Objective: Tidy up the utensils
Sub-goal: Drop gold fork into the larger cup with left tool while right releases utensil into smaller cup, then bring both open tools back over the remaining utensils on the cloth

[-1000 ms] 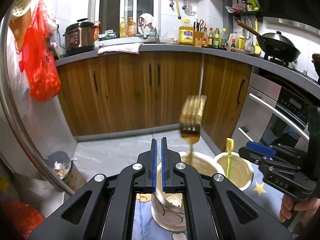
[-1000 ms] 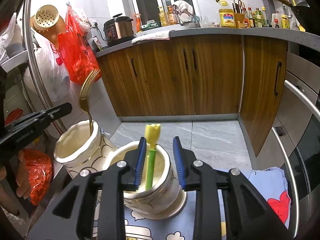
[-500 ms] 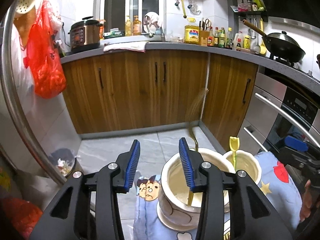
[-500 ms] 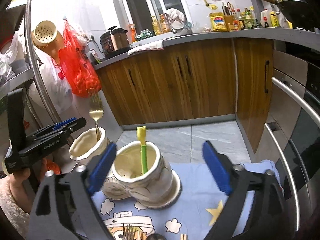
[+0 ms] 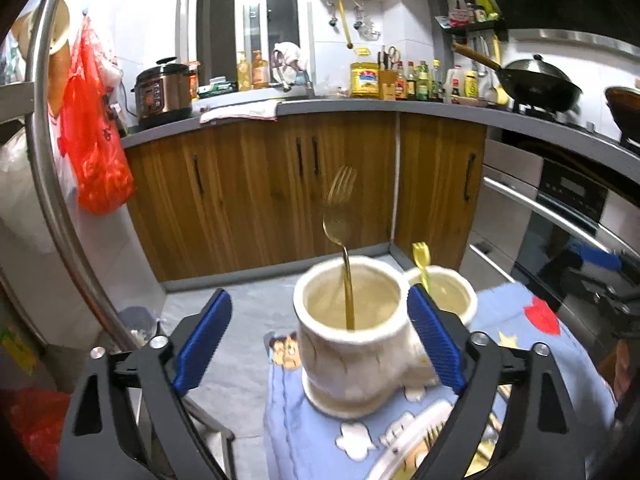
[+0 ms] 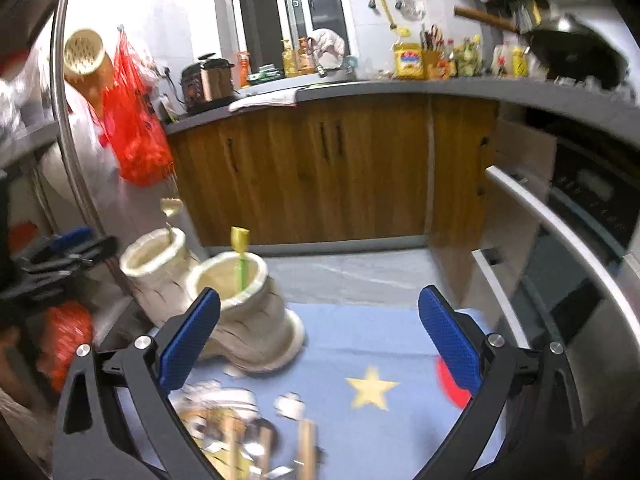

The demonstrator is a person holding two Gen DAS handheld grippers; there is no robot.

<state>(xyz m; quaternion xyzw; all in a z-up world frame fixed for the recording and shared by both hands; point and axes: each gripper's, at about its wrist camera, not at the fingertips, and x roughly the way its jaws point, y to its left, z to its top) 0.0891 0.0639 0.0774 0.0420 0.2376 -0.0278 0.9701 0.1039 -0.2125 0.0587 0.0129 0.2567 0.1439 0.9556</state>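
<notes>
1. Left hand-held gripper [image 5: 318, 346]: level and aimed forward, fingers spread wide, nothing pinched; blue pads [image 5: 202, 342] standing on either side of the near cream holder [image 5: 352, 336], clear of its walls on the left, right pad close by its right side.
2. Gold fork [image 5: 340, 232]: standing handle-down in that near cream holder, tines up, leaning slightly, free of any grip.
3. Yellow-green utensil [image 5: 422, 262]: upright in the second cream holder [image 5: 448, 294], just behind and right of the first.
4. Both holders resting on a blue cartoon-print cloth [image 5: 304, 432]; a plate rim with more utensils [image 5: 432, 436] blurred at the bottom edge.
5. Right hand-held gripper [image 6: 318, 344]: tilted slightly downward over the cloth, fingers spread wide and empty; left pad [image 6: 188, 338] in front of the holder with the yellow-green utensil, whether touching cannot be told.
6. In the right wrist view, left hand-held gripper seen as a dark blurred shape at the left edge beside the fork's holder.
7. Blurred wooden handles [image 6: 306, 446] and metal utensils lying near the bottom of the right wrist view.
8. Beyond: wooden cabinets [image 5: 280, 192], red bag [image 5: 96, 136] hanging left, oven [image 5: 560, 216] right.
</notes>
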